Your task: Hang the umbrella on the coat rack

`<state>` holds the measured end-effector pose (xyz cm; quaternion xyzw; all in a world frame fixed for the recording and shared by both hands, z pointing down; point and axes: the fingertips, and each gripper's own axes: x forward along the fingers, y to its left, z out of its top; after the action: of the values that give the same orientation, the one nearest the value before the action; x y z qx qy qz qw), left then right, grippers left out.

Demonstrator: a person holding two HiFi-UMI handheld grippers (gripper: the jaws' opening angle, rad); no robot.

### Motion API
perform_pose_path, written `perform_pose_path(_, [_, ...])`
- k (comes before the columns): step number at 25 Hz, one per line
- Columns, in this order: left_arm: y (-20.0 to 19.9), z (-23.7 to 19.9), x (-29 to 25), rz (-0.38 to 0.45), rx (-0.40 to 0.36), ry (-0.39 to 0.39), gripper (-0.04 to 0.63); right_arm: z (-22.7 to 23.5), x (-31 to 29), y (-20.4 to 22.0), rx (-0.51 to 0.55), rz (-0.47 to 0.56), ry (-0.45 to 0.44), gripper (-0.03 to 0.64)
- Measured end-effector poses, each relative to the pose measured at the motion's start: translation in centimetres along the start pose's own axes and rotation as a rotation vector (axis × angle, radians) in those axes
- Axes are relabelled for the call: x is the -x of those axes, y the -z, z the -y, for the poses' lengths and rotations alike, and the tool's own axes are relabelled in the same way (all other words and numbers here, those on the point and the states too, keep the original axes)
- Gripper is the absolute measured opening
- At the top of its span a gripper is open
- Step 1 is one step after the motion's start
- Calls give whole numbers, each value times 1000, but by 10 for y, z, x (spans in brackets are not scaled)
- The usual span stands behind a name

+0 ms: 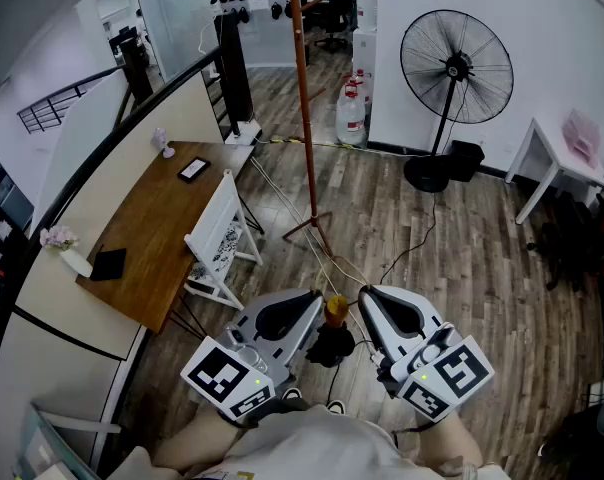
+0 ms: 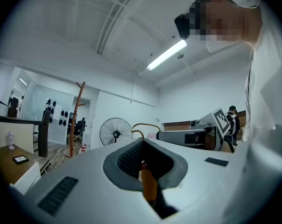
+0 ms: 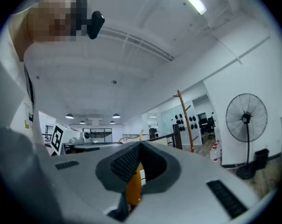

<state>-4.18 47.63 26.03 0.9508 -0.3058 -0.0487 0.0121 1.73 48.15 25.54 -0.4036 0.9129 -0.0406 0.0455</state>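
Orange at the handle and black below, the umbrella sits low in front of us, between our two grippers and well apart from the coat rack. We have the left gripper and the right gripper each clamped on its orange handle, jaws nearly together.

Left gripper, jaws tight around umbrella

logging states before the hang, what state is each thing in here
left gripper: shut on the umbrella
right gripper: shut on the umbrella
umbrella: held by both grippers, not yet hung
coat rack: upright, apart from both grippers
fan: upright; spinning or not, cannot tell
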Motion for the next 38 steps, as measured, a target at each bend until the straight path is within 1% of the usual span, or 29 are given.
perform_pose_path(6, [-1,8,-12,7,10,2,0,13,7,-3,-70,34,-12,3])
perform_pose_path(12, [2,11,-18,7,21,-10,0,16,13,-1,-62,31,-40,3])
perform_pose_path(17, [8,20,-21,-4,32,-17,0,19,21,2,-76,29,-52,3])
perform_pose_path(22, [18,27,-27,-20,85,0,0,23,27,10,-84,8,-52,3])
perform_pose_path(27, [21,22,-37,-20,109,6,0,35,24,10,-95,15,-49,3])
perform_pose_path(32, [29,14,-53,-31,102,15,0,52,16,18,-101,4,-38,3])
perform_pose_path(35, [34,4,-66,-35,108,15,0,67,8,21,-103,-10,-35,3])
perform_pose_path(38, [33,-15,-78,-31,115,-5,0,82,-8,20,-106,-11,-39,3])
